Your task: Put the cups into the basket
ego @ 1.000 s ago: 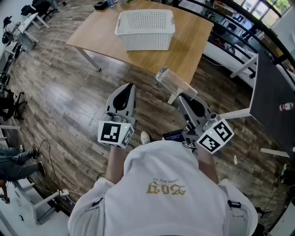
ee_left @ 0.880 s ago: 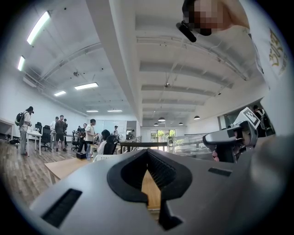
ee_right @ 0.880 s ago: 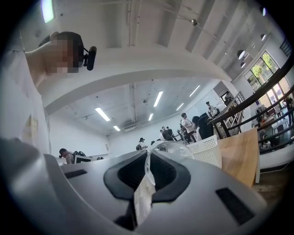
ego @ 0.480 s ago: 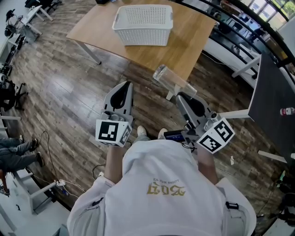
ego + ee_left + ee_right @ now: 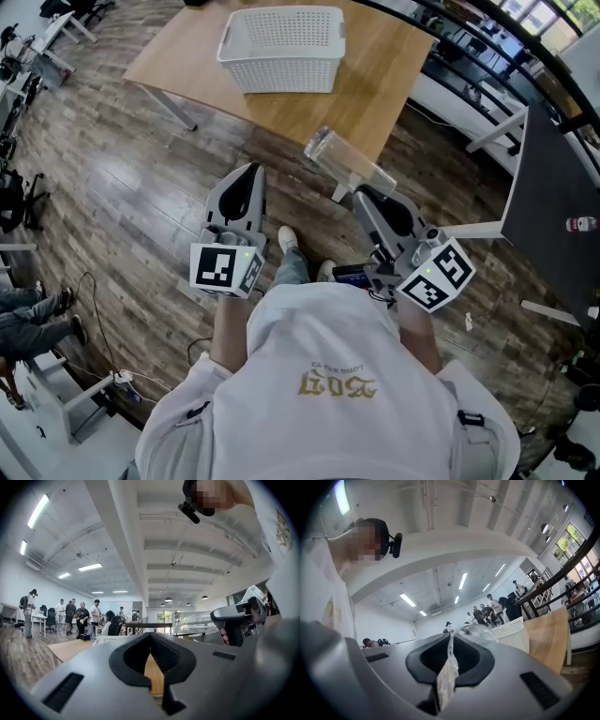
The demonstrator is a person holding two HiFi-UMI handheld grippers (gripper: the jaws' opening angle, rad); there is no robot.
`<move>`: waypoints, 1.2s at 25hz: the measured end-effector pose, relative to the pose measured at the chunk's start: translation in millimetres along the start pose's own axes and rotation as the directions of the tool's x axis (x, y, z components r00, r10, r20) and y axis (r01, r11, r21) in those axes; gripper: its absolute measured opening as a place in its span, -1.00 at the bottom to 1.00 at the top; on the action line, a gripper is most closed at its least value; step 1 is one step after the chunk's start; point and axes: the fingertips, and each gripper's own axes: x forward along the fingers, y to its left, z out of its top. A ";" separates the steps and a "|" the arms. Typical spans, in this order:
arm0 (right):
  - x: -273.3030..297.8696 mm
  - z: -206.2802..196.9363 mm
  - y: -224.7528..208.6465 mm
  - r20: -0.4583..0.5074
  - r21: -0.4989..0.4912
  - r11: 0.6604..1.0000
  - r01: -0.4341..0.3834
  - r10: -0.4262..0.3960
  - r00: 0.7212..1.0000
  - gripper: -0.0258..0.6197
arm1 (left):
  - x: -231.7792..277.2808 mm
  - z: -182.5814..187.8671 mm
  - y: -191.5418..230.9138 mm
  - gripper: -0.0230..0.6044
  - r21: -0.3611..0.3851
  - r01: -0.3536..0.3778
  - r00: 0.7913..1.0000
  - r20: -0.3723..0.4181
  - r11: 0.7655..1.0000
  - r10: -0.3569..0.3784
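A white perforated basket (image 5: 281, 47) stands on the wooden table (image 5: 394, 75) ahead of me. My right gripper (image 5: 364, 194) is shut on the edge of a clear plastic cup (image 5: 345, 165), which lies tilted over the floor just short of the table's near edge. In the right gripper view the cup (image 5: 477, 632) sticks out past the jaws, with the basket (image 5: 511, 632) beyond it. My left gripper (image 5: 250, 172) is shut with nothing in it, and hangs over the floor left of the cup. In the left gripper view the basket (image 5: 110, 639) shows low ahead.
Wooden plank floor lies under both grippers, and the person's feet (image 5: 291, 246) show between them. A dark tabletop (image 5: 553, 216) stands at the right. Desks, chairs and cables line the left edge. Several people (image 5: 70, 613) stand far off in the room.
The table and basket have slid up and left in the head view, and the person's feet have come into sight. Both grippers stay shut, the right one still gripping the cup.
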 end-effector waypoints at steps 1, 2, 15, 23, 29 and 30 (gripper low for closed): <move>10.7 1.1 -4.9 -0.001 -0.003 1.000 0.004 -0.004 1.000 -0.83 | 8.4 -0.2 8.5 -0.90 -0.003 0.007 1.000 0.002 1.000 -0.007; 22.5 1.7 -10.3 -0.004 -0.005 1.000 0.010 -0.010 1.000 -0.83 | 17.4 -0.6 17.6 -0.90 -0.007 0.015 1.000 0.003 1.000 -0.015; 97.2 11.0 -28.0 0.024 -0.018 0.999 0.047 -0.046 0.999 -0.83 | 64.8 15.2 71.5 -0.90 -0.008 0.107 0.993 0.046 0.994 -0.106; 156.5 2.5 -28.8 0.034 -0.014 0.998 0.060 -0.060 0.998 -0.83 | 84.1 19.4 133.2 -0.90 -0.007 0.127 0.990 0.061 0.992 -0.126; 181.1 1.2 -36.2 0.025 -0.013 0.998 0.061 -0.061 0.998 -0.83 | 93.2 17.6 157.8 -0.90 -0.018 0.126 0.990 0.072 0.992 -0.124; 184.6 1.2 -38.5 0.022 -0.017 0.998 0.064 -0.063 0.998 -0.83 | 95.0 16.8 161.2 -0.90 -0.020 0.123 0.990 0.074 0.992 -0.122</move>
